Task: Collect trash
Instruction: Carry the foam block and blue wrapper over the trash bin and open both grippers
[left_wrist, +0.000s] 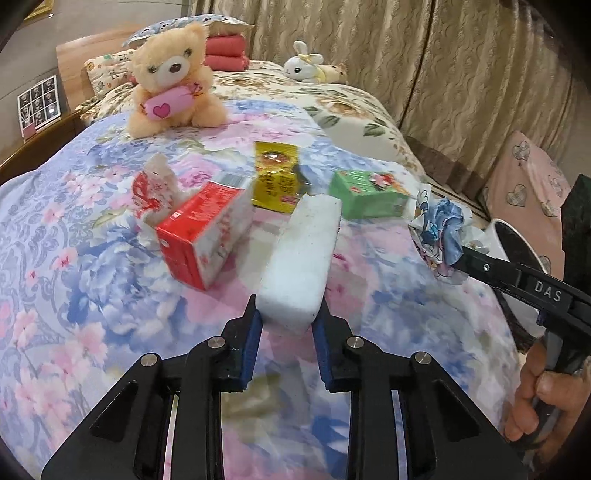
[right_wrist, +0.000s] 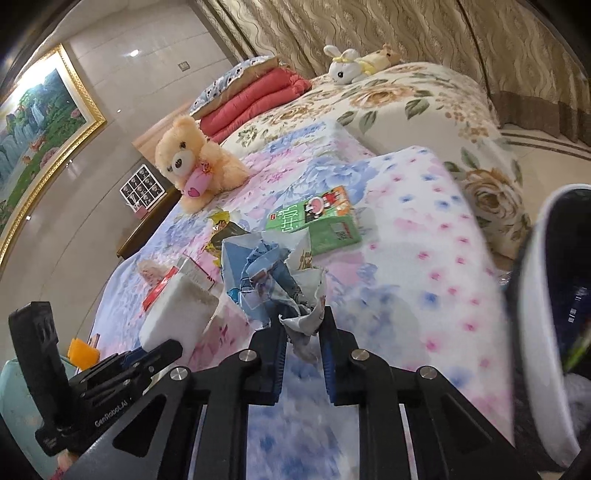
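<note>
Left wrist view shows the left gripper (left_wrist: 288, 317) clenched on the near end of a white foam block (left_wrist: 301, 254) pointing away over the bed (left_wrist: 92, 236), the right gripper (right_wrist: 303, 325) grasping crumpled paper (right_wrist: 269, 280), bin (right_wrist: 535, 332) nearest its right.

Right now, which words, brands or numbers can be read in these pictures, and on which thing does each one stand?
"DAS": on the arm of the right tongs, left wrist view.
"GenRobot.AI": on the body of the left tongs, right wrist view.
Green box, yellow packet, red carton: they carry print, but it is too blurred to read.
Photo sheet: no readable text.
</note>
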